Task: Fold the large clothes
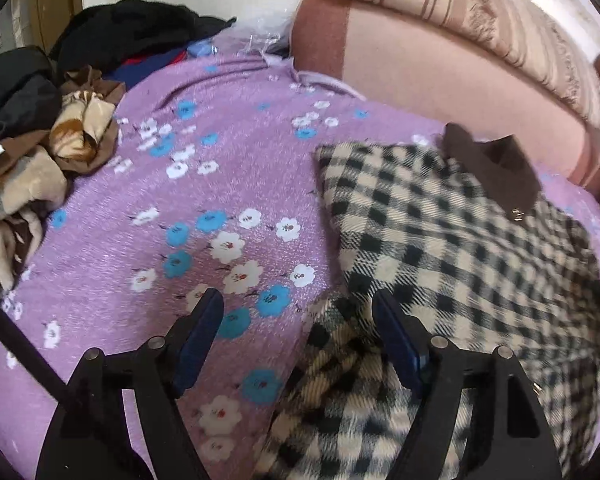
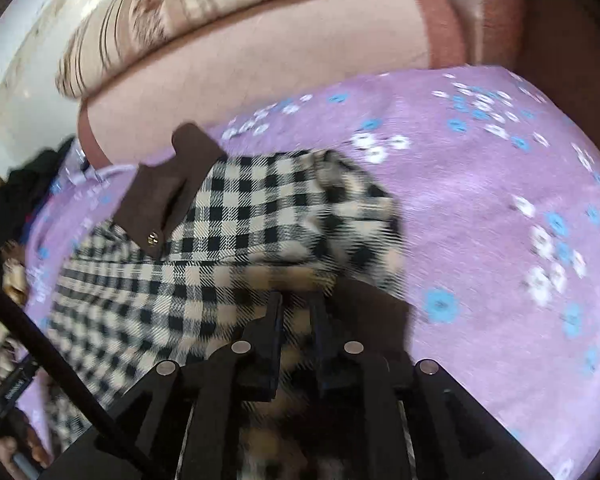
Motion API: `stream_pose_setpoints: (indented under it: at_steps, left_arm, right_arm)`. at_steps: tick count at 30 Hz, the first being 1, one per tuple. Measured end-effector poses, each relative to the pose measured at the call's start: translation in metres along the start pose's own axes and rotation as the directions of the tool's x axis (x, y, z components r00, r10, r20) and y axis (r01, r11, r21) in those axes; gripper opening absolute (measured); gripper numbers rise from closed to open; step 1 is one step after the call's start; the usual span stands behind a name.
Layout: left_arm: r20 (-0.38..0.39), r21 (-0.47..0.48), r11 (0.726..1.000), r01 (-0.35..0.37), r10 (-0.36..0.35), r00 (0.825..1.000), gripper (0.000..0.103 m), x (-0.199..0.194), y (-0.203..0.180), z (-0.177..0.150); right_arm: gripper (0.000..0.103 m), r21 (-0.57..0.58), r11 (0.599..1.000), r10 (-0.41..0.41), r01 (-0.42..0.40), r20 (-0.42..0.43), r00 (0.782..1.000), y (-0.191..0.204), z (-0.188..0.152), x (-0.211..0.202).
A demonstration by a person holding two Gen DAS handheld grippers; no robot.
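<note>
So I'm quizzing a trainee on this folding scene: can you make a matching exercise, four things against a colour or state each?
Things:
1. checked coat
2. coat collar
3. left gripper
4. right gripper

Descriptions:
A. plain dark brown
B. open, holding nothing
C. cream and black squares
D. shut on fabric

The coat lies on the purple flowered bedspread.

Pairs: 1-C, 2-A, 3-B, 4-D
</note>
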State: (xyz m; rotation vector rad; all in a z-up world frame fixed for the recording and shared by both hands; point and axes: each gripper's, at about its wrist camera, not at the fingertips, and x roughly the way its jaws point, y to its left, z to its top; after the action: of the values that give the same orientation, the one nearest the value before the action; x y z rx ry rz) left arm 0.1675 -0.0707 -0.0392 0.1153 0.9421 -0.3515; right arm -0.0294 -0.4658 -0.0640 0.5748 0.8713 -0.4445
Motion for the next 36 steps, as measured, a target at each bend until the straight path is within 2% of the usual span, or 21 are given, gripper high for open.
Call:
stream_pose_setpoints:
  at_steps: [1,2,3,6,8,9,10,12,14,15,19,20,22,25,28,30,33,35,36]
  left_arm:
    - [0.011,-0.003,1.0,0.01,-0.01,1.0,0.076,-0.007,0.005,-0.002]
    - [0.015,-0.005,1.0,0.019,-0.018,1.0,0.076,-0.013,0.011,-0.005]
    - [0.011,-0.008,1.0,0.027,-0.027,1.0,0.076,-0.018,0.019,-0.01]
    - [-0.027,-0.019,0.999,0.051,-0.051,0.998,0.076,-0.022,0.037,-0.029]
    - [-0.078,-0.031,0.996,0.089,-0.092,0.993,0.076,-0.018,0.051,-0.046]
    - [-0.113,-0.042,0.99,0.131,-0.135,0.984,0.076,-0.017,0.057,-0.057]
    - [-0.133,-0.051,0.985,0.166,-0.171,0.976,0.076,-0.017,0.058,-0.063]
    - [-0.129,-0.026,0.976,0.217,-0.218,0.967,0.076,-0.029,0.059,-0.079]
    - [-0.158,-0.025,0.96,0.28,-0.28,0.947,0.076,-0.038,0.056,-0.09]
    - [-0.175,-0.03,0.947,0.32,-0.32,0.931,0.075,-0.044,0.053,-0.098]
    - [-0.229,-0.032,0.914,0.405,-0.401,0.887,0.067,-0.064,0.043,-0.127]
    - [-0.233,-0.023,0.911,0.412,-0.405,0.884,0.066,-0.07,0.04,-0.133]
    - [-0.24,0.009,0.912,0.411,-0.397,0.886,0.057,-0.083,0.034,-0.148]
    - [-0.235,-0.007,0.899,0.438,-0.427,0.873,0.049,-0.098,0.033,-0.166]
    - [-0.214,-0.043,0.896,0.442,-0.44,0.872,0.046,-0.112,0.04,-0.176]
    - [-0.172,-0.067,0.898,0.435,-0.44,0.882,0.046,-0.125,0.049,-0.183]
    - [-0.128,-0.109,0.899,0.425,-0.437,0.89,0.047,-0.137,0.067,-0.185]
    - [-0.116,-0.136,0.922,0.362,-0.378,0.919,0.057,-0.136,0.077,-0.184]
    - [-0.101,-0.159,0.932,0.326,-0.344,0.933,0.057,-0.138,0.087,-0.185]
  right_arm:
    - [0.029,0.01,1.0,0.0,0.0,0.004,1.0,-0.012,-0.003,-0.01]
    - [0.049,0.021,1.0,-0.001,0.001,0.011,1.0,-0.027,-0.01,-0.025]
    - [0.056,0.025,1.0,-0.006,0.006,0.014,1.0,-0.037,-0.014,-0.035]
    - [0.056,0.034,0.999,-0.016,0.016,-0.02,1.0,-0.072,-0.04,-0.054]
    - [0.056,0.08,0.997,0.012,-0.006,-0.07,0.997,-0.1,-0.064,-0.063]
    - [0.056,0.108,0.994,0.041,-0.032,-0.09,0.995,-0.11,-0.073,-0.064]
    - [0.056,0.149,0.984,0.109,-0.095,-0.086,0.99,-0.121,-0.088,-0.068]
    - [0.057,0.206,0.962,0.198,-0.18,-0.068,0.978,-0.131,-0.105,-0.079]
    - [0.057,0.261,0.928,0.293,-0.266,-0.071,0.953,-0.134,-0.121,-0.084]
    - [0.057,0.294,0.903,0.349,-0.313,-0.078,0.934,-0.135,-0.13,-0.084]
    - [0.057,0.356,0.834,0.479,-0.422,-0.086,0.874,-0.129,-0.161,-0.086]
    - [0.057,0.373,0.812,0.512,-0.449,-0.085,0.855,-0.127,-0.17,-0.088]
    - [0.057,0.397,0.781,0.555,-0.483,-0.086,0.827,-0.125,-0.186,-0.091]
    - [0.056,0.442,0.723,0.624,-0.531,-0.088,0.776,-0.122,-0.214,-0.097]
    - [0.055,0.477,0.677,0.672,-0.56,-0.09,0.735,-0.12,-0.24,-0.102]
    - [0.054,0.487,0.663,0.687,-0.568,-0.095,0.721,-0.118,-0.253,-0.106]
    - [0.054,0.466,0.678,0.678,-0.568,-0.099,0.728,-0.115,-0.263,-0.113]
    - [0.054,0.452,0.69,0.673,-0.565,-0.113,0.731,-0.11,-0.265,-0.114]
    - [0.054,0.449,0.693,0.673,-0.564,-0.12,0.73,-0.107,-0.267,-0.114]
